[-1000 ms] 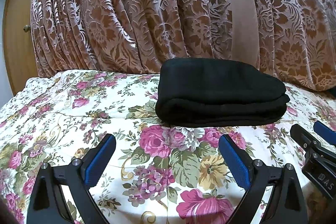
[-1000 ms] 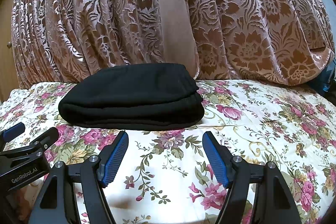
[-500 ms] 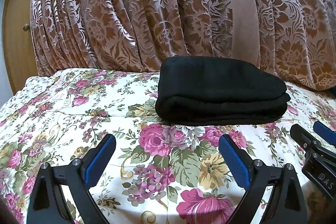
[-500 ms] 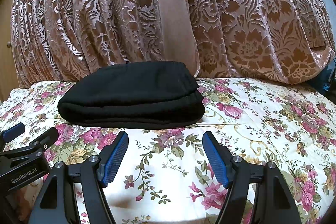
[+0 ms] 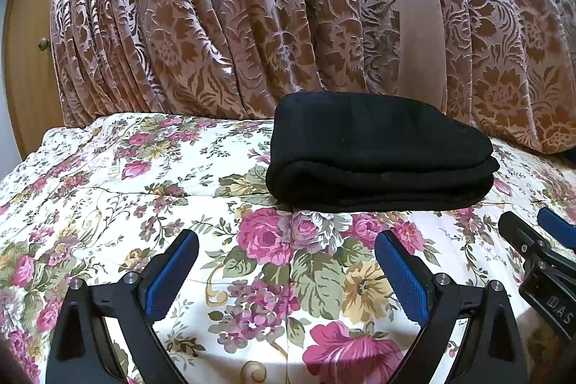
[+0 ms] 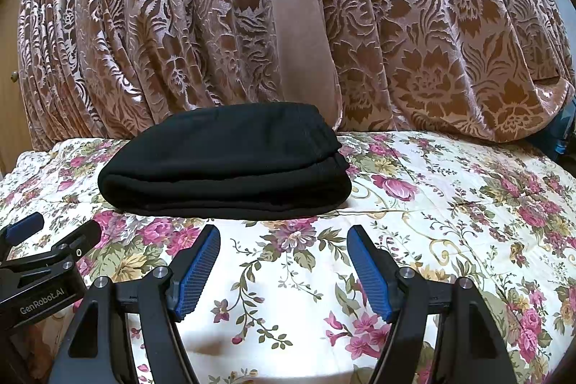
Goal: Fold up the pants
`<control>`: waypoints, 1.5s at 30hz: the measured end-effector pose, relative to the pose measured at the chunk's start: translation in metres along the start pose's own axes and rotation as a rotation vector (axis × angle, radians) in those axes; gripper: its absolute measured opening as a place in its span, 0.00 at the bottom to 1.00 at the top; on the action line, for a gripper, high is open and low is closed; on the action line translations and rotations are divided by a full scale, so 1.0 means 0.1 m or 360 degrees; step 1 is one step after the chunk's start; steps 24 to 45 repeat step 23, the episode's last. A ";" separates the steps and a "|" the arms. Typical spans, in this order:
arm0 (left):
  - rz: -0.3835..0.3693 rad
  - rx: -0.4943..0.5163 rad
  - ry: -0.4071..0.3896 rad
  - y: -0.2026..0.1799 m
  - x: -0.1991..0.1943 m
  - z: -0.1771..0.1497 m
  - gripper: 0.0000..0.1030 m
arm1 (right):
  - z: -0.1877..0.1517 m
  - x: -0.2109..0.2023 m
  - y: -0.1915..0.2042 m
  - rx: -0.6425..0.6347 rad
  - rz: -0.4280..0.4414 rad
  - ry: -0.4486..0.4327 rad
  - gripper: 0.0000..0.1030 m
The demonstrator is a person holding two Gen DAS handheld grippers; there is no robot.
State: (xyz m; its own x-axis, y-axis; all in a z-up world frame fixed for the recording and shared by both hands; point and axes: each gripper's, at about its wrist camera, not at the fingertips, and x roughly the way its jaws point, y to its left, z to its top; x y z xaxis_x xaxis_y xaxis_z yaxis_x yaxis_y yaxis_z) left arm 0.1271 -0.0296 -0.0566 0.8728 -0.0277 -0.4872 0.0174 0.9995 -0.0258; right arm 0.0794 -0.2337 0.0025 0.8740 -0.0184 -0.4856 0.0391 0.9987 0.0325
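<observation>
Pants (image 5: 378, 153) lie mid-frame on the bedspread (image 5: 108, 189), a compact black stack in several layers, below the curtain (image 5: 216, 24); left gripper (image 5: 286, 270) and right gripper (image 6: 283, 267) both spread wide, holding nothing, short of the stack; folding looks finished; next move, if any: tidy edges or withdraw.

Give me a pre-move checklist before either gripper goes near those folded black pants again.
1. Left gripper jaws open and empty: ok.
2. Right gripper jaws open and empty: ok.
3. Black pants folded into a compact stack on the floral bedspread: ok.
4. Both grippers apart from the pants, not touching: ok.
5. Layers aligned at the far edge by the curtain: cannot tell, hidden behind the stack.
6. Cloth trailing loose from the stack: none seen, ok.
</observation>
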 end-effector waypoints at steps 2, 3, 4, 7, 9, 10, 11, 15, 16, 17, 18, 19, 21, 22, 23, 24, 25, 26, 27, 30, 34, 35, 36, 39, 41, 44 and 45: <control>0.0000 -0.0001 0.0005 0.00 0.00 0.00 0.96 | -0.01 0.01 0.00 0.0001 0.0000 0.0003 0.72; 0.0000 -0.0002 0.0007 0.00 0.01 0.00 0.96 | -0.01 0.01 0.00 0.0001 0.0001 0.0005 0.72; 0.0000 -0.0003 0.0011 0.00 0.01 0.00 0.96 | -0.02 0.01 0.00 0.0002 0.0000 0.0007 0.72; 0.0000 -0.0006 0.0024 0.01 0.02 0.00 0.96 | -0.01 0.02 0.00 0.0003 0.0000 0.0010 0.72; -0.0001 -0.0008 0.0034 0.01 0.04 0.00 0.96 | -0.01 0.02 0.00 0.0004 0.0000 0.0010 0.72; -0.0002 -0.0009 0.0039 0.01 0.04 -0.01 0.96 | -0.02 0.02 0.00 0.0004 0.0000 0.0011 0.72; -0.0003 -0.0009 0.0044 0.01 0.05 -0.01 0.96 | -0.01 0.02 0.00 0.0004 0.0001 0.0010 0.72; -0.0003 -0.0006 0.0062 0.01 0.07 -0.01 0.96 | -0.01 0.02 0.00 0.0005 0.0002 0.0017 0.72; -0.0004 -0.0005 0.0070 0.01 0.07 -0.01 0.96 | -0.01 0.02 0.00 0.0005 0.0003 0.0017 0.72; -0.0006 -0.0003 0.0080 0.01 0.08 -0.01 0.96 | -0.02 0.02 0.00 0.0005 0.0003 0.0019 0.72; -0.0008 -0.0001 0.0090 0.01 0.10 -0.01 0.96 | -0.01 0.02 0.00 0.0005 0.0003 0.0021 0.72; -0.0004 0.0000 0.0105 0.01 0.11 -0.01 0.96 | -0.01 0.02 0.00 0.0007 0.0002 0.0022 0.72; 0.0003 -0.0001 0.0141 0.01 0.15 -0.02 0.96 | -0.02 0.03 -0.01 0.0009 0.0003 0.0025 0.72; 0.0002 -0.0003 0.0162 0.01 0.17 -0.02 0.96 | -0.02 0.03 -0.01 0.0011 0.0004 0.0027 0.72; 0.0005 -0.0005 0.0183 0.01 0.20 -0.02 0.96 | -0.01 0.03 -0.01 0.0012 0.0005 0.0029 0.72; 0.0005 -0.0005 0.0183 0.01 0.20 -0.02 0.96 | -0.01 0.03 -0.01 0.0012 0.0005 0.0029 0.72; 0.0005 -0.0005 0.0183 0.01 0.20 -0.02 0.96 | -0.01 0.03 -0.01 0.0012 0.0005 0.0029 0.72; 0.0005 -0.0005 0.0183 0.01 0.20 -0.02 0.96 | -0.01 0.03 -0.01 0.0012 0.0005 0.0029 0.72; 0.0005 -0.0005 0.0183 0.01 0.20 -0.02 0.96 | -0.01 0.03 -0.01 0.0012 0.0005 0.0029 0.72; 0.0005 -0.0005 0.0183 0.01 0.20 -0.02 0.96 | -0.01 0.03 -0.01 0.0012 0.0005 0.0029 0.72; 0.0005 -0.0005 0.0183 0.01 0.20 -0.02 0.96 | -0.01 0.03 -0.01 0.0012 0.0005 0.0029 0.72; 0.0005 -0.0005 0.0183 0.01 0.20 -0.02 0.96 | -0.01 0.03 -0.01 0.0012 0.0005 0.0029 0.72; 0.0005 -0.0005 0.0183 0.01 0.20 -0.02 0.96 | -0.01 0.03 -0.01 0.0012 0.0005 0.0029 0.72; 0.0005 -0.0005 0.0183 0.01 0.20 -0.02 0.96 | -0.01 0.03 -0.01 0.0012 0.0005 0.0029 0.72; 0.0005 -0.0005 0.0183 0.01 0.20 -0.02 0.96 | -0.01 0.03 -0.01 0.0012 0.0005 0.0029 0.72; 0.0005 -0.0005 0.0183 0.01 0.20 -0.02 0.96 | -0.01 0.03 -0.01 0.0012 0.0005 0.0029 0.72; 0.0005 -0.0005 0.0183 0.01 0.20 -0.02 0.96 | -0.01 0.03 -0.01 0.0012 0.0005 0.0029 0.72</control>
